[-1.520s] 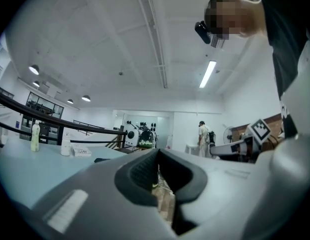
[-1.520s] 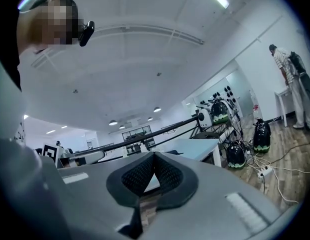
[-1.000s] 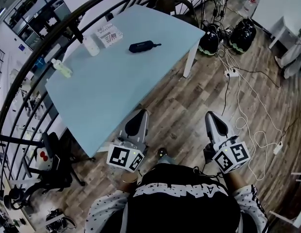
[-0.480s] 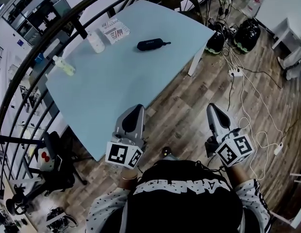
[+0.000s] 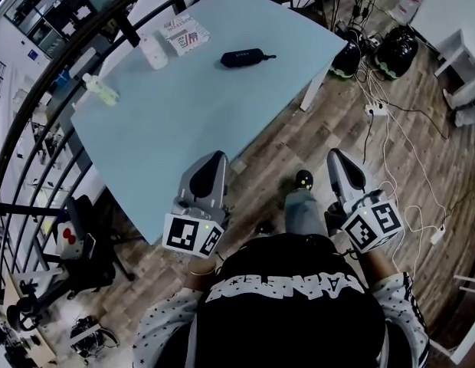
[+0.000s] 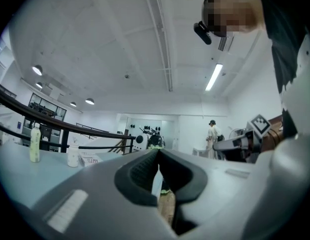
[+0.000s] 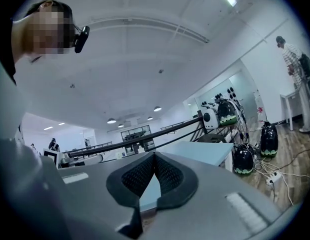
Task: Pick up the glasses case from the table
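Observation:
The glasses case (image 5: 245,57), dark and oblong with a short strap, lies on the far part of the light-blue table (image 5: 168,136). My left gripper (image 5: 215,159) is shut and empty, its tip over the table's near edge, well short of the case. My right gripper (image 5: 335,156) is shut and empty too, and hangs over the wooden floor to the right of the table. In the left gripper view the fingertips (image 6: 157,153) meet and hide the case. The right gripper view shows shut jaws with the table corner (image 7: 205,151) beyond them.
A white bottle (image 5: 153,52), a printed box (image 5: 185,35) and a pale green bottle (image 5: 99,90) stand near the table's far left edge. A black railing (image 5: 38,121) curves behind. Cables and a power strip (image 5: 373,110) lie on the floor at the right. My leg (image 5: 303,205) is between the grippers.
Both grippers have moved forward towards the table, and the left tip now reaches its near edge. My leg has stepped into view between them. The case has not moved on the table.

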Demonstrator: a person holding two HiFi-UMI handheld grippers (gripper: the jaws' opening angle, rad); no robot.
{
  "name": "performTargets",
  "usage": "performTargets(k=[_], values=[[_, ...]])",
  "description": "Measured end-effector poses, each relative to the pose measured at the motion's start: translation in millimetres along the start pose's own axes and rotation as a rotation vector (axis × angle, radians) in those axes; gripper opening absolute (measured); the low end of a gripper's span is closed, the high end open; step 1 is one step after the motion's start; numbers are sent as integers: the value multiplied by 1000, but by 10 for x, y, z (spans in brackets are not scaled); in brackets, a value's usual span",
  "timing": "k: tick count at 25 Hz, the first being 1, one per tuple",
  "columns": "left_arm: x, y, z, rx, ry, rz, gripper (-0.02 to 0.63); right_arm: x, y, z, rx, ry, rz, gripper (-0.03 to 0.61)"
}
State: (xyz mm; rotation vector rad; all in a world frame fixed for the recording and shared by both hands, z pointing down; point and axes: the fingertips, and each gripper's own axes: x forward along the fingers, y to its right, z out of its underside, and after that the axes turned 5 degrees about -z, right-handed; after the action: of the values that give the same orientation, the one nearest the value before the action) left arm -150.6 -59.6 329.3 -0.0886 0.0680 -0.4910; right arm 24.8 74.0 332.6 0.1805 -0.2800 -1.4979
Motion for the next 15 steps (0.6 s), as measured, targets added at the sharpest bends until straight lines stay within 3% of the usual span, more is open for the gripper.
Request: performTargets(k=[8, 15], values=[[74, -312, -52, 51, 11, -146, 0, 642, 136, -99, 5, 24, -146, 6], [525, -519, 58, 76, -5, -231, 0, 1316, 480, -146, 38, 31, -247, 6]])
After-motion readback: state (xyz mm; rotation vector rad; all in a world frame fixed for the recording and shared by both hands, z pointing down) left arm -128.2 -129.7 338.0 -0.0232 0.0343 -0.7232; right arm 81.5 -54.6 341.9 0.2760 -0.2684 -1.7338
